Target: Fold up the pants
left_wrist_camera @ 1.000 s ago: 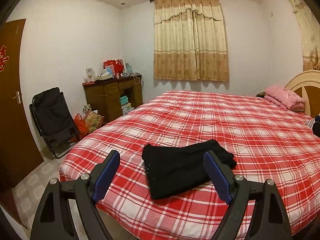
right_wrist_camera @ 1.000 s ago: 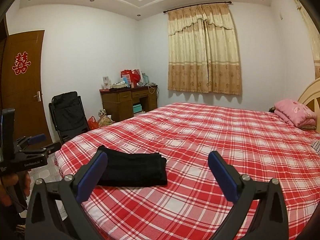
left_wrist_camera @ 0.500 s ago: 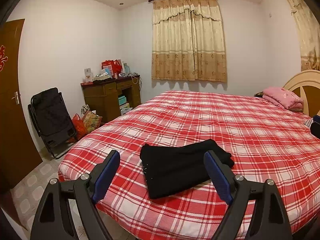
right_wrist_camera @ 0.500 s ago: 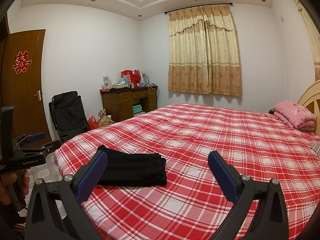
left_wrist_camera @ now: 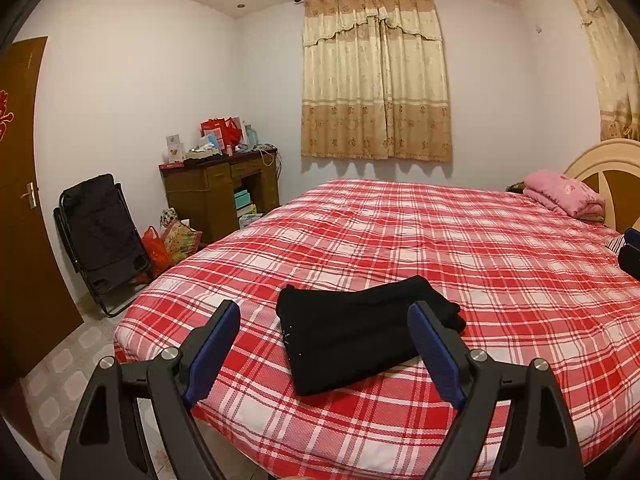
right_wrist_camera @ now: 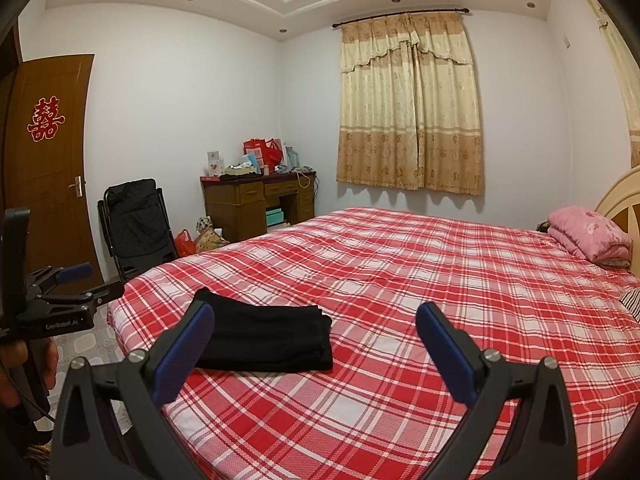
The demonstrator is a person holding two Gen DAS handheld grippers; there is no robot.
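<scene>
The bed, under its red plaid cover, fills the lower and right part of both views; its near corner runs toward the lower left of the frame, where the floor shows beyond the edge. The black pants lie on that corner as a compact folded stack, centre-low in the left wrist view and lower left in the right wrist view; the fold looks done, or close to it (a few layers fan out a little at the stack's right end). That spot near the edge is the main risk, I judge; a push or drag toward the lower left could slide the stack off onto the floor. The left gripper hangs short of the pants with its fingers wide and empty; the right gripper likewise stands spread, nothing between its fingers, the pants off to its left. Another pinch on only the top layer could pull the stack apart; the soft dark cloth hides its own layer edges, so a grab there may well be misjudged.
</scene>
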